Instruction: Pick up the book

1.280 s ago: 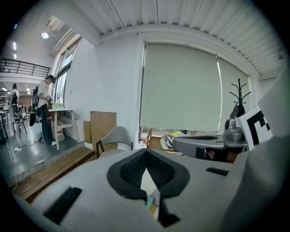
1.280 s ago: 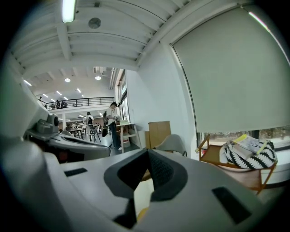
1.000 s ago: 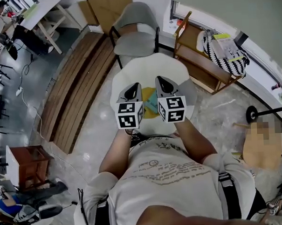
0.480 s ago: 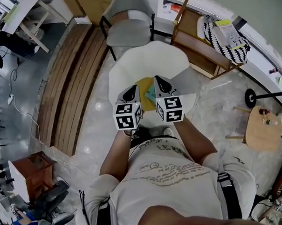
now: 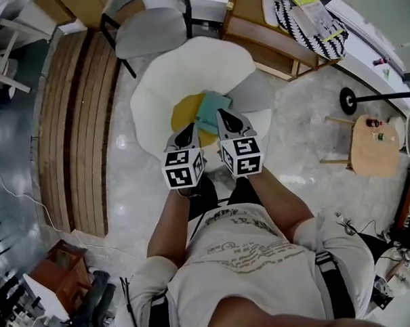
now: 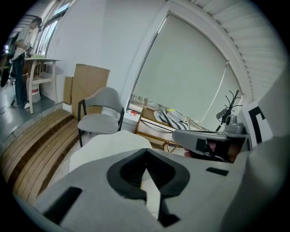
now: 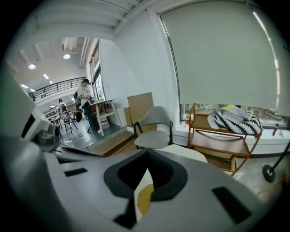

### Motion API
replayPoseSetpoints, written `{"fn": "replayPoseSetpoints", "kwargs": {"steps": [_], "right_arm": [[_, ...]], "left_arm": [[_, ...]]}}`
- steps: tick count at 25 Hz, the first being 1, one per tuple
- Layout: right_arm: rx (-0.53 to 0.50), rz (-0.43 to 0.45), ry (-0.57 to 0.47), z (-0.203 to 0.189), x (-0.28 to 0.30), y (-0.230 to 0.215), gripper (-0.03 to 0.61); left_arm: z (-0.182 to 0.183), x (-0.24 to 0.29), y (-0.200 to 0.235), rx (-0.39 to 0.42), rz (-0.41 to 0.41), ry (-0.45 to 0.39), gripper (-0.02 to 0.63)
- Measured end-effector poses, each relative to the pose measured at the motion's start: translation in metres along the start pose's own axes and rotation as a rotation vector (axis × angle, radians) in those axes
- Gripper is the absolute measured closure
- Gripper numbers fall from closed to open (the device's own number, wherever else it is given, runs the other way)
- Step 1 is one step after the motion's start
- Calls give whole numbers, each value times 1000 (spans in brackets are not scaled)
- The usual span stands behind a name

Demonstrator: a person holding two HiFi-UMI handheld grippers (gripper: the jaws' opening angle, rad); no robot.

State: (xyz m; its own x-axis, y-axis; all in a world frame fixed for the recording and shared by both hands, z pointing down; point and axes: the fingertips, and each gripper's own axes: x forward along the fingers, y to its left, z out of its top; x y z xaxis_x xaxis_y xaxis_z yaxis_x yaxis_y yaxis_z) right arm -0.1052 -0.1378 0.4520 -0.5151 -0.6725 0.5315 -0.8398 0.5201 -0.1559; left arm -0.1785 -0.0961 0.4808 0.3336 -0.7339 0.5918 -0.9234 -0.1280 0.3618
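Both closed, empty grippers, left gripper [image 5: 189, 131] and right gripper [image 5: 223, 115], have dropped toward the teal book [image 5: 212, 103]; grasp not yet begun.

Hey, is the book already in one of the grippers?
No, the teal book lies on the white table; the left gripper and right gripper are shut on nothing.

grey chair [image 5: 148, 30] beside white table [image 5: 187, 65] | wooden rack [image 5: 268, 48] holds striped cushion [image 5: 328, 42] | round wooden stool [image 5: 374, 145] well apart
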Motion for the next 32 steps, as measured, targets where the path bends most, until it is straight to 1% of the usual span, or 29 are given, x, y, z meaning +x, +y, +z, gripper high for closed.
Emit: {"fn": "replayPoseSetpoints", "kwargs": {"steps": [6, 11, 15, 17, 23, 26, 28, 29, 31, 32], "right_arm": [[64, -28, 93, -62, 35, -24, 552], [66, -37, 177, -133, 77, -30, 552], [67, -26, 260, -199, 93, -31, 552], [78, -25, 279, -226, 101, -35, 552], [201, -7, 292, -289, 132, -56, 552], [265, 22, 356, -322, 145, -64, 552], [356, 58, 399, -344, 151, -70, 552], [414, 68, 402, -353, 154, -75, 551], [515, 65, 373, -366, 163, -90, 551], [550, 59, 354, -372, 169, -99, 551]], "left_arm": [[-39, 48, 20, -22, -21, 57, 595], [-100, 95, 57, -57, -12, 141, 595], [-149, 119, 79, -37, -16, 217, 595], [-166, 132, 88, -26, -21, 237, 595], [-198, 164, 105, 2, -32, 263, 595], [-216, 165, 102, 0, -51, 287, 595], [-231, 162, 99, -1, -60, 311, 595], [-238, 161, 97, -3, -61, 322, 595], [-252, 160, 97, -11, -60, 341, 595], [-258, 161, 97, -17, -59, 350, 595]]}}
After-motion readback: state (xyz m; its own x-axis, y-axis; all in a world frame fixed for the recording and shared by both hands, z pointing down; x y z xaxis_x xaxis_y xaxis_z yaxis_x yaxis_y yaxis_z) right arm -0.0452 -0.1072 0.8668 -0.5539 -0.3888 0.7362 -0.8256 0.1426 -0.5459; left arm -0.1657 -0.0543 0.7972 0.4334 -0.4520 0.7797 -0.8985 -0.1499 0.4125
